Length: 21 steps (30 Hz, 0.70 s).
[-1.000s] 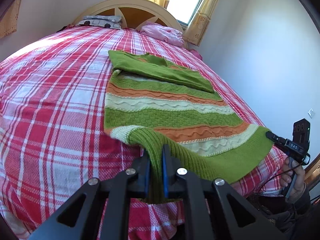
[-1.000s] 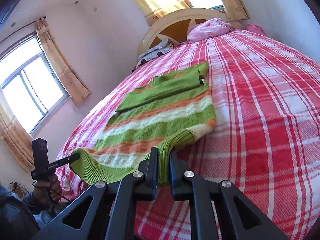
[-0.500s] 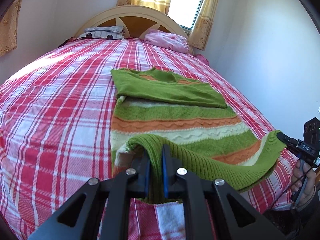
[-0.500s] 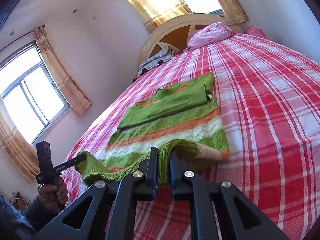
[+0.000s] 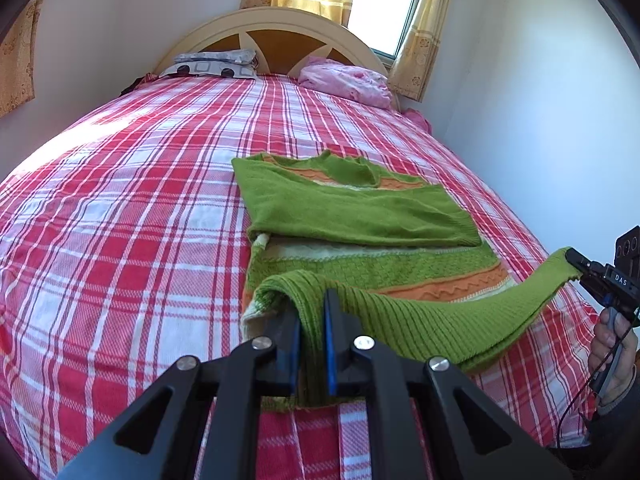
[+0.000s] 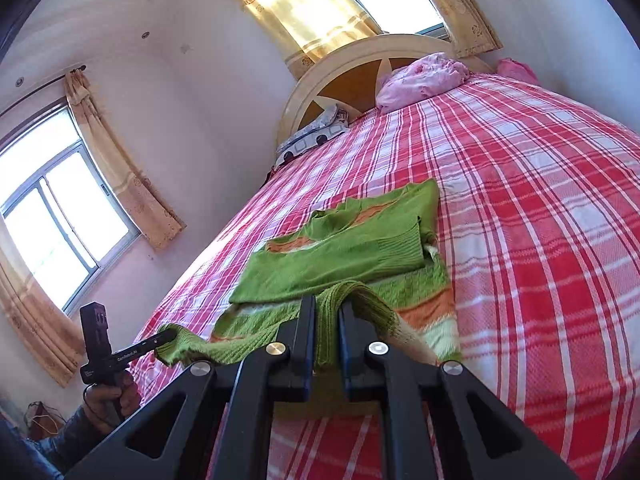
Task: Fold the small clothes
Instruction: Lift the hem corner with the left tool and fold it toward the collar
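Both grippers (image 5: pixel 311 312) (image 6: pixel 326 312) – clamped on sweater (image 5: pixel 360 216) hem, lifted

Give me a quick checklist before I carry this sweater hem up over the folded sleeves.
1. Left gripper clamped on the hem: ok.
2. Right gripper clamped on the other hem corner: ok.
3. Hem lifted clear of the bedspread between the two grippers: ok.
4. Sleeves lying flat across the sweater chest: ok.
5. Landing area near the collar free of other things: ok.
6. Both fabric layers caught in the fingers: cannot tell.
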Each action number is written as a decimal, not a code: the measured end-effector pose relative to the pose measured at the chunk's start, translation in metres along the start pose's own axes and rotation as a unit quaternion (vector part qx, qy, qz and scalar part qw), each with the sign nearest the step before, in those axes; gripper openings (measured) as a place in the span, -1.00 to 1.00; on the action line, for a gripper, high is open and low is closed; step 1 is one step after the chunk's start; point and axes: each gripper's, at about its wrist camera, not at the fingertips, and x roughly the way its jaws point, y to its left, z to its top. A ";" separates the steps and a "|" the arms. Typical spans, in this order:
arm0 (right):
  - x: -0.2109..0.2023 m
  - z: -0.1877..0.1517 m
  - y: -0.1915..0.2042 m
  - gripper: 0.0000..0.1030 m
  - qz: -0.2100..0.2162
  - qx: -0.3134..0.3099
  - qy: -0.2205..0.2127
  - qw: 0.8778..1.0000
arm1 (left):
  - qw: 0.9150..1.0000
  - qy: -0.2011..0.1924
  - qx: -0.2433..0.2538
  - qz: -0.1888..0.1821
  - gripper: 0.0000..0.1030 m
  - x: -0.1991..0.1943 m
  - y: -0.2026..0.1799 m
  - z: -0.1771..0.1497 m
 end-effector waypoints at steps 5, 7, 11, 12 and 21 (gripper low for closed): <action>0.019 0.015 -0.003 -0.81 -0.001 0.005 0.003 1.000 | 1.000 -0.001 -0.009 -0.006 -0.79 0.010 0.004 0.015; 0.025 0.023 -0.003 -0.81 -0.003 0.003 0.002 1.000 | 1.000 -0.007 -0.010 -0.005 -0.79 0.013 0.006 0.022; 0.037 0.043 -0.002 -0.81 -0.004 -0.002 -0.002 1.000 | 1.000 -0.017 -0.011 -0.006 -0.79 0.018 0.007 0.040; 0.040 0.047 -0.003 -0.81 -0.004 -0.001 -0.004 1.000 | 1.000 -0.020 -0.011 -0.005 -0.79 0.020 0.007 0.045; 0.069 0.095 0.005 -0.81 -0.003 -0.021 -0.007 1.000 | 0.999 -0.032 -0.014 0.001 -0.79 0.043 0.011 0.086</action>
